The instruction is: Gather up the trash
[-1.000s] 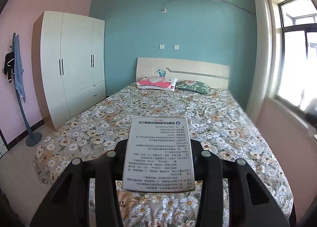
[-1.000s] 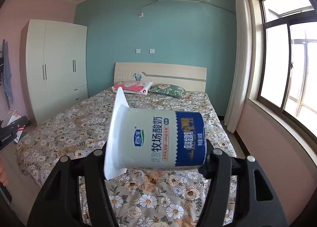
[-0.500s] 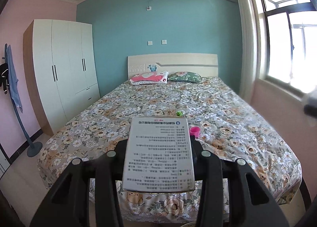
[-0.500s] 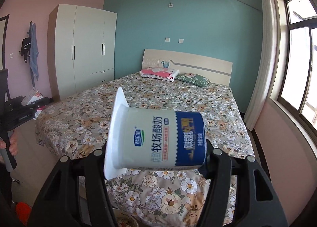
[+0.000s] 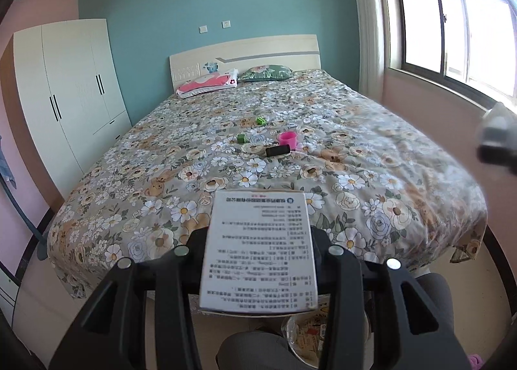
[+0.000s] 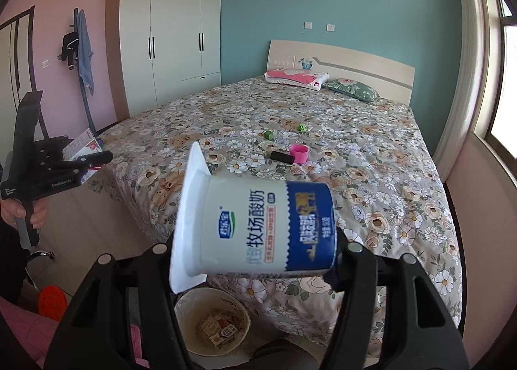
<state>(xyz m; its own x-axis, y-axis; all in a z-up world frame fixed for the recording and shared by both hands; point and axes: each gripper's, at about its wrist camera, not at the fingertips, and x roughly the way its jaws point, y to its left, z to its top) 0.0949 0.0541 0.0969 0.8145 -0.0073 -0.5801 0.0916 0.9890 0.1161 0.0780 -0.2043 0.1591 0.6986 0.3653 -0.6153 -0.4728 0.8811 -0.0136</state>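
Note:
My left gripper (image 5: 258, 250) is shut on a flat white box with printed text (image 5: 258, 250), held in the air off the foot of the bed. My right gripper (image 6: 255, 244) is shut on a white and blue yogurt cup (image 6: 258, 224) lying sideways, rim to the left. A round bin with scraps in it (image 6: 213, 324) stands on the floor right below the cup; it also shows in the left wrist view (image 5: 307, 337), below the box. The left gripper with its box shows far left in the right wrist view (image 6: 87, 156).
The bed with a floral cover (image 5: 258, 156) holds a pink cup (image 5: 287, 138), a black cylinder (image 5: 278, 150) and two green blocks (image 5: 241, 138). A white wardrobe (image 5: 71, 92) stands left, a window (image 5: 452, 24) right. The person's knees (image 5: 252, 350) are beside the bin.
Both grippers have pulled back from the bed and tilted down. The bin on the floor and the items on the bed have come into view. Both still hold their items.

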